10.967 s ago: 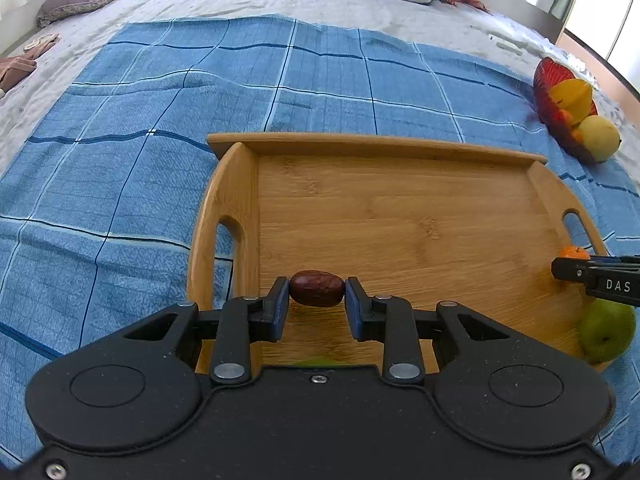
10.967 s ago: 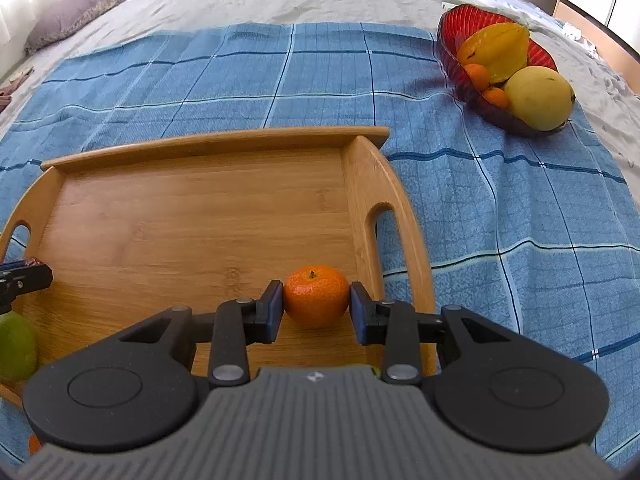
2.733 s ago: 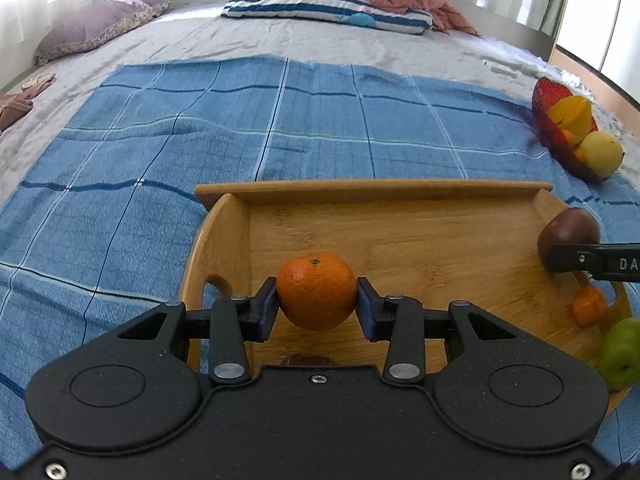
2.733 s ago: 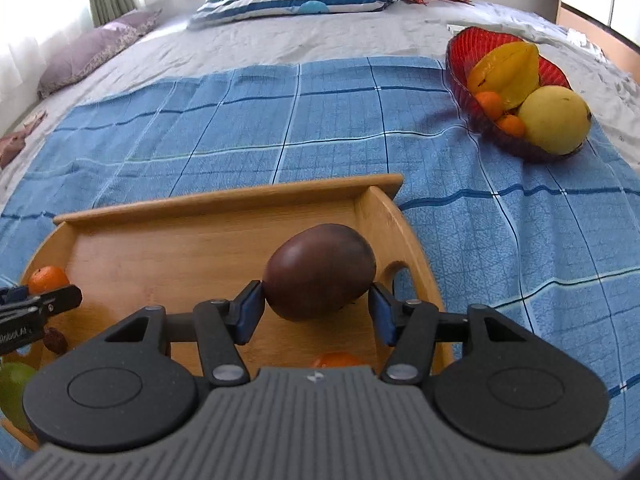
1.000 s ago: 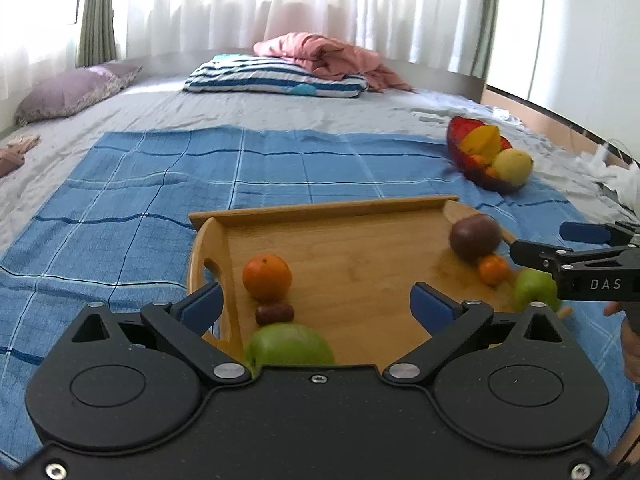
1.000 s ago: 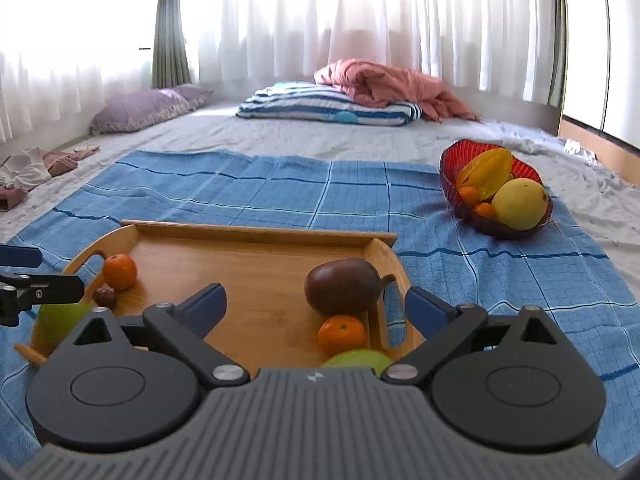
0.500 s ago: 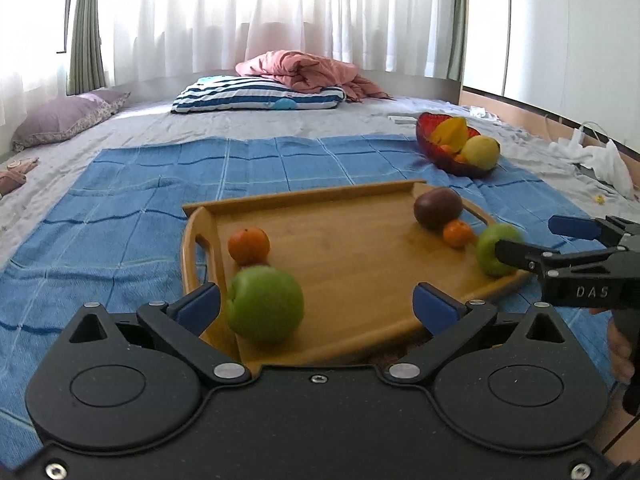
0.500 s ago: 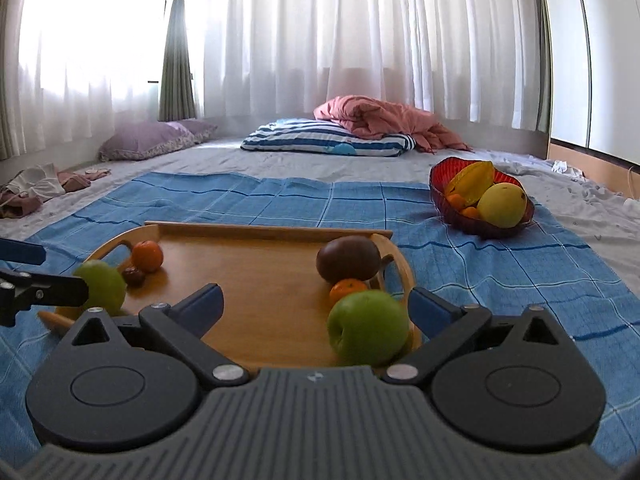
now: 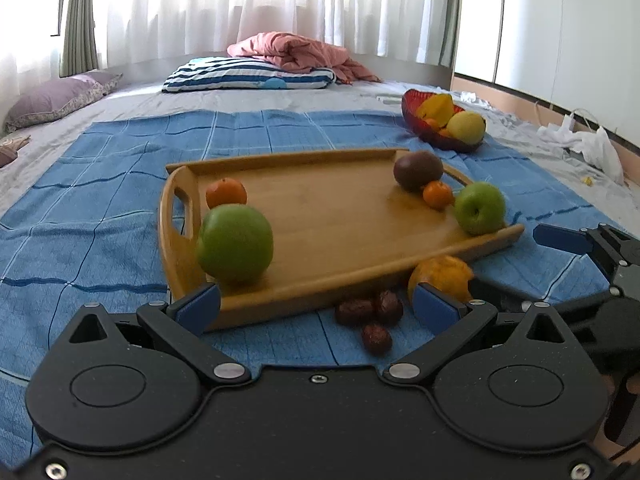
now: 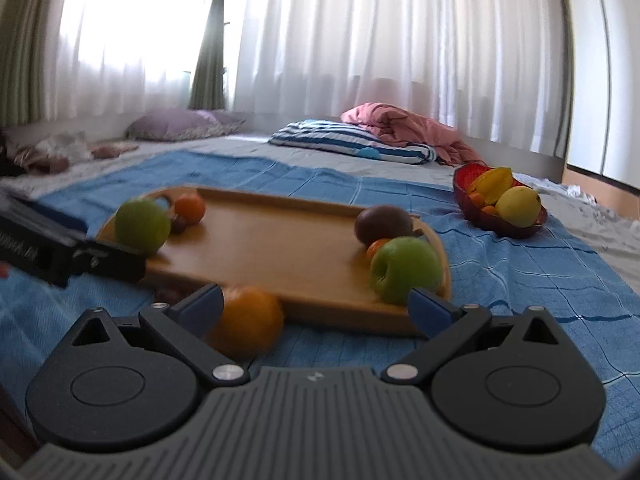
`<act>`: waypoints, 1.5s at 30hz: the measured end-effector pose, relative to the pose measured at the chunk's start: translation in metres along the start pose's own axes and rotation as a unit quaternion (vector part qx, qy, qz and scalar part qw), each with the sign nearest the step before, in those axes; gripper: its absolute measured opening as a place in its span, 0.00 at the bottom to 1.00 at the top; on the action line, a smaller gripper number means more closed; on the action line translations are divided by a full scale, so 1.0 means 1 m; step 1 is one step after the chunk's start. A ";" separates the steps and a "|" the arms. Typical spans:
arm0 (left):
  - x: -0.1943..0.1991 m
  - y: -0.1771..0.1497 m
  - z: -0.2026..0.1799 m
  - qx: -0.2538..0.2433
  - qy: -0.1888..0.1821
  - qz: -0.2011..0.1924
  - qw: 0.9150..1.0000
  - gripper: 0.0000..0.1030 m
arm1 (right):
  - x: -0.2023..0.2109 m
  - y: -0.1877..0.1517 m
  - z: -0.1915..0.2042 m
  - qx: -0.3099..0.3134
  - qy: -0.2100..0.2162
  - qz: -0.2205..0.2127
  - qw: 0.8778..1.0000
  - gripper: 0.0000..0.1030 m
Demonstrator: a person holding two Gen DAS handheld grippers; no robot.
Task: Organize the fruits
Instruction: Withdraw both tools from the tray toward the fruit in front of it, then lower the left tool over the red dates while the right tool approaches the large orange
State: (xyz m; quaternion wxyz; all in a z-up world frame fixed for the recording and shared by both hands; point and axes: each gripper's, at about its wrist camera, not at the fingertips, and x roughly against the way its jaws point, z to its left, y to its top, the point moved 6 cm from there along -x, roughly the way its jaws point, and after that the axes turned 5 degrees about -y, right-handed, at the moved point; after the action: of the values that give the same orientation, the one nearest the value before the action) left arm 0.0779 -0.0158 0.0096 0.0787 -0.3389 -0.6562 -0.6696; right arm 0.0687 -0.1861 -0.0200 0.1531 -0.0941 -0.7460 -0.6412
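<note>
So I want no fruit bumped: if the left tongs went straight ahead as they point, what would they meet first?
Probably the dates lying on the blue cloth between the open left tongs, then the wooden tray edge behind them; depth is unclear.

Your right gripper hangs with its fingers spread wide and nothing between them, low over the blue blanket. Ahead lies the wooden tray, a green apple at its near right corner. A blurred orange sits on the blanket, just beside your left fingertip.
</note>
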 end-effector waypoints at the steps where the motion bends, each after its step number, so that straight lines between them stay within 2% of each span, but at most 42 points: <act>1: -0.001 -0.001 0.000 -0.001 0.002 0.001 1.000 1.00 | 0.001 -0.002 0.003 0.008 0.002 0.001 1.000 1.00; 5: -0.004 -0.005 0.001 0.004 -0.002 0.007 1.000 1.00 | 0.004 -0.011 0.011 0.033 0.006 0.005 0.999 1.00; 14: -0.010 -0.020 -0.003 0.009 -0.013 0.026 1.000 0.99 | 0.005 -0.023 0.023 0.023 0.020 0.010 0.999 0.94; 17: -0.012 -0.022 -0.006 0.008 -0.013 0.031 0.999 0.87 | 0.004 -0.026 0.029 0.032 0.023 0.011 0.999 0.90; 19: -0.015 -0.024 -0.009 0.007 -0.015 0.042 0.999 0.73 | 0.004 -0.028 0.032 0.037 0.025 0.013 0.999 0.88; 21: -0.017 -0.026 -0.013 0.007 -0.018 0.048 0.999 0.65 | 0.004 -0.030 0.034 0.037 0.027 0.013 0.999 0.87; 26: -0.022 -0.027 -0.023 0.021 -0.046 0.055 0.997 0.40 | 0.004 -0.030 0.035 0.031 0.030 0.014 0.999 0.84; 28: -0.025 -0.026 -0.026 0.029 -0.057 0.057 0.996 0.26 | 0.003 -0.030 0.035 0.026 0.032 0.017 0.999 0.82; 29: -0.026 -0.025 -0.027 0.033 -0.059 0.057 0.996 0.23 | 0.003 -0.030 0.033 0.023 0.033 0.017 0.999 0.81; 33: -0.030 -0.024 -0.029 0.039 -0.061 0.057 0.996 0.17 | 0.001 -0.031 0.031 0.012 0.031 0.026 0.999 0.71; 39: -0.026 -0.023 -0.030 0.022 -0.050 0.047 0.997 0.16 | -0.003 -0.029 0.028 -0.016 0.036 0.033 0.999 0.58; 45: -0.026 -0.024 -0.022 0.019 -0.028 0.045 0.998 0.16 | -0.007 -0.025 0.031 -0.032 0.038 0.032 0.998 0.52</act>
State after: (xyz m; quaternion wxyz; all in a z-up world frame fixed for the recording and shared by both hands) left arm 0.0761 -0.0423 -0.0226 0.0968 -0.3857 -0.6546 -0.6429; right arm 0.0637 -0.1588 -0.0499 0.1992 -0.0983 -0.7154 -0.6624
